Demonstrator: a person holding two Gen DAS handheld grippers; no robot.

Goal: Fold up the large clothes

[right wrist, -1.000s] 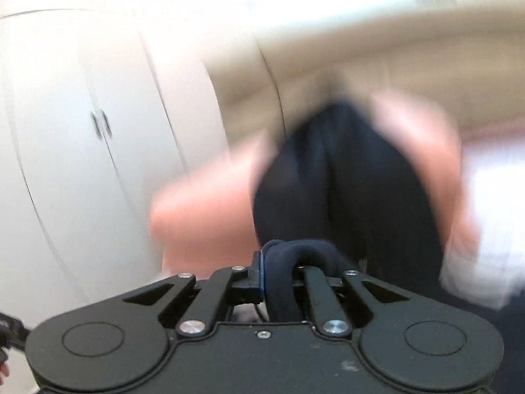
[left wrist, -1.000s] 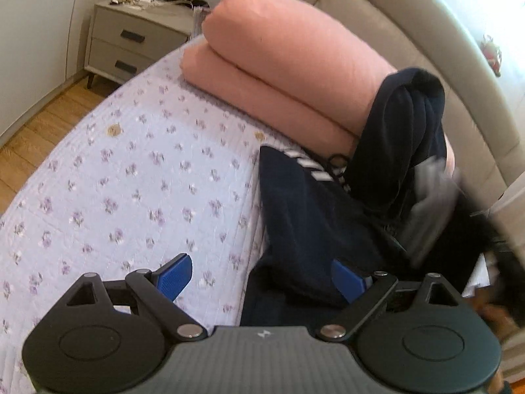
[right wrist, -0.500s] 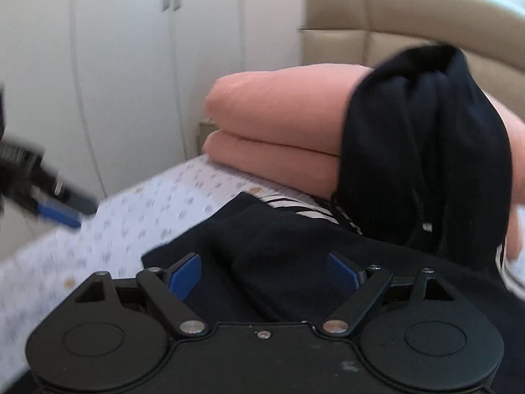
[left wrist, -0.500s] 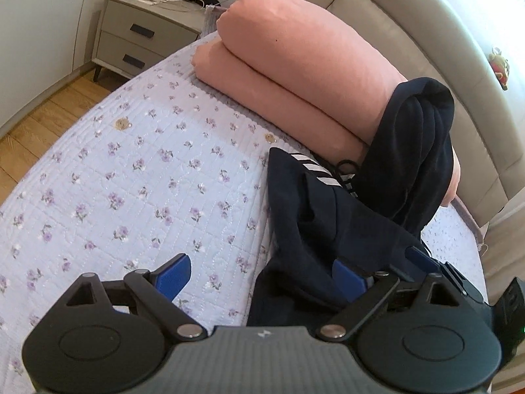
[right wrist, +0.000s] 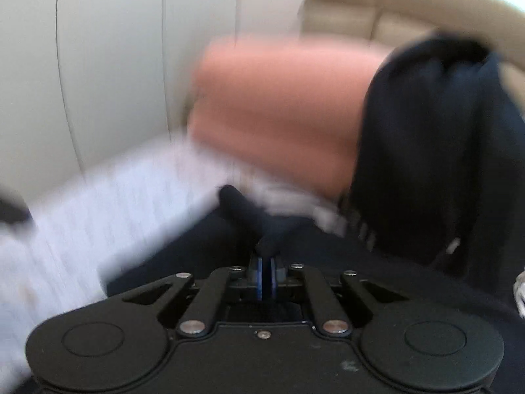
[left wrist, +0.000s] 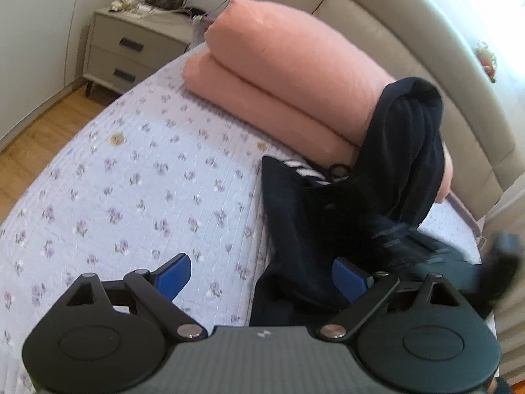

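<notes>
A dark navy garment (left wrist: 311,223) with white stripes lies crumpled on the right side of the bed. One part of it is draped up over a pink quilt (left wrist: 279,75). My left gripper (left wrist: 262,277) hovers open over the garment's left edge, with nothing pressed between its blue pads. In the blurred right wrist view my right gripper (right wrist: 265,275) is closing, its pads pressing on a raised fold of the navy garment (right wrist: 256,223). The right gripper (left wrist: 502,262) also shows as a dark blur at the right edge of the left wrist view.
The folded pink quilt lies against a padded beige headboard (left wrist: 426,32). A lilac flowered bedspread (left wrist: 131,180) covers the bed to the left of the garment. A grey nightstand (left wrist: 131,46) and wooden floor lie beyond its far left. White wardrobe doors (right wrist: 115,65) stand behind.
The right gripper, shut on cloth a second ago, stood open over the garment half a second ago and is now shut on a fold lower down. The left gripper has barely moved.
</notes>
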